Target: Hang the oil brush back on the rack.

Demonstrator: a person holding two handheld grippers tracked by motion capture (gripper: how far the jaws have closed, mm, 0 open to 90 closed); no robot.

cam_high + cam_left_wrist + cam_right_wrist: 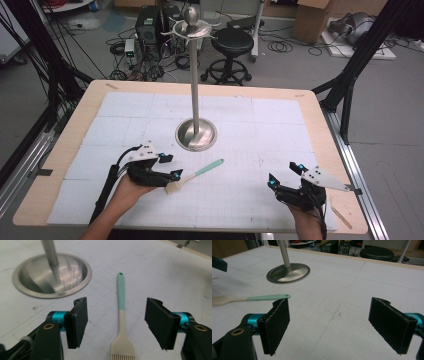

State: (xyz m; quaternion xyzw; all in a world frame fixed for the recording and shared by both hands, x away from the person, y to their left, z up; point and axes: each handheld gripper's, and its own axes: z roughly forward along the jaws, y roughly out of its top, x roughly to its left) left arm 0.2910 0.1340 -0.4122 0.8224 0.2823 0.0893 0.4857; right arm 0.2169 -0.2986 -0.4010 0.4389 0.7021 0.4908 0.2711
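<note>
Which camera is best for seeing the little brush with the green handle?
The left gripper view: the brush lies close up between the open fingers, showing its bristles and the handle hole. The high view shows it small beside the left gripper. The right gripper view shows mostly its handle, off to the side.

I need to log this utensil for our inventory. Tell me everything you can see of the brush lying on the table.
The brush is a slim pastry-type brush that looks like silicone: a mint-green handle with a small hole at its tip, turning cream toward a flat, wider head with short bristles. It lies flat on the white gridded mat, near the metal stand's round base but apart from it. The left gripper straddles it near the head, jaws open, pads not touching.
</note>
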